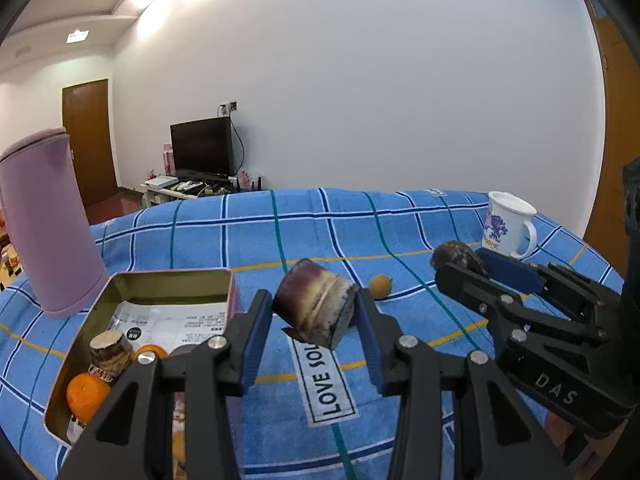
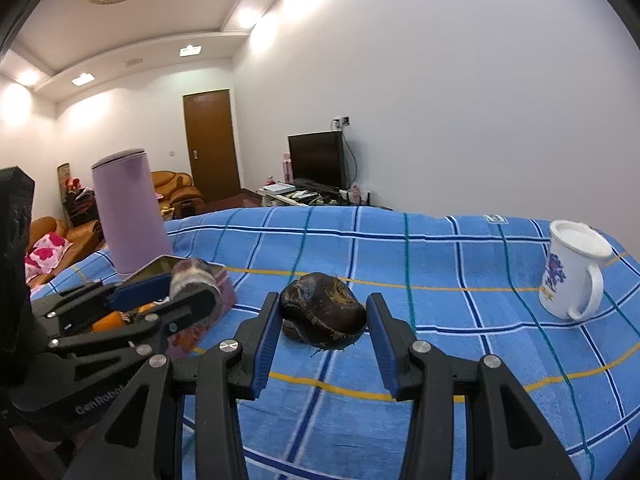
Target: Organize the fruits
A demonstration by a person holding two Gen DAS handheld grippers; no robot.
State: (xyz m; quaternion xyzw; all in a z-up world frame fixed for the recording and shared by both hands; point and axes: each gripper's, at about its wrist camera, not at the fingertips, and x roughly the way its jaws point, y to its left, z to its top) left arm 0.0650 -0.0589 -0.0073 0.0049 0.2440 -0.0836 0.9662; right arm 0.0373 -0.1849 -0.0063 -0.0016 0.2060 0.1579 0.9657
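Observation:
My left gripper [image 1: 315, 306] is shut on a short purple and cream sugarcane piece [image 1: 316, 300], held tilted above the blue checked cloth just right of an open tin box [image 1: 172, 276]. The tin holds two oranges [image 1: 86, 396], another sugarcane piece [image 1: 111, 350] and a printed paper. My right gripper [image 2: 324, 314] is shut on a dark brown water chestnut [image 2: 322, 314]; it also shows in the left wrist view, where the right gripper [image 1: 460, 262] is at the right. A small yellow fruit [image 1: 380, 286] lies on the cloth between the two grippers.
A tall lilac cylinder [image 1: 44, 224] stands behind the tin at the left. A white mug [image 2: 572, 272] with a blue print stands at the far right of the cloth. Behind the cloth-covered surface are a TV, a low stand and a brown door.

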